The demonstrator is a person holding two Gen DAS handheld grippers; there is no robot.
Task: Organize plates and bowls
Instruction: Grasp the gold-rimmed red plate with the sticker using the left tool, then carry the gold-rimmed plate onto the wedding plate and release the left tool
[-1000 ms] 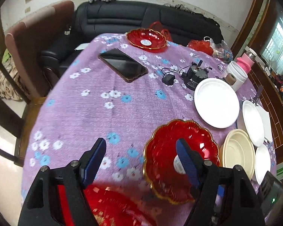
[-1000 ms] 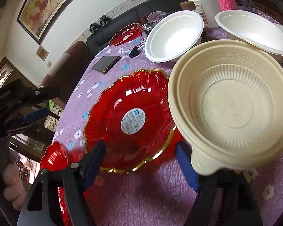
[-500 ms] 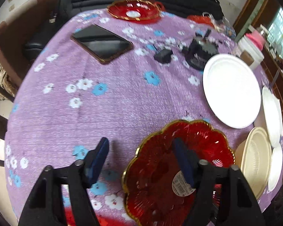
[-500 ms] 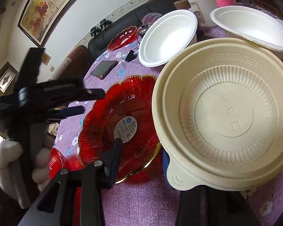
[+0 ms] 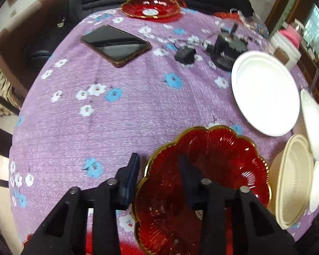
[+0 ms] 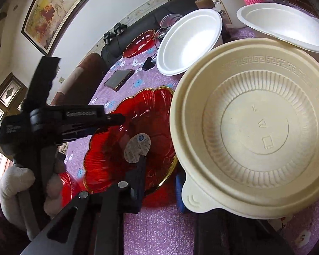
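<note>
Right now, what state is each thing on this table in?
Near red dish, upright, its rim between both pairs of jaws.
Left gripper, jaws have just been closing astride that rim; grip unclear.
Right gripper, the same at the opposite rim.
Cream bowl, upright, empty.
White plate, flat, empty.
Phone, screen dark.
Far red dish, upright, empty.

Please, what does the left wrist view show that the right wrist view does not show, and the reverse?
Only the left wrist view: a black device beside the charger. Only the right wrist view: a framed painting on the wall and a person's gloved hand. Both: the near red plate, the cream bowl, the phone, the far red plate and the white dish, all on the purple flowered cloth.
</note>
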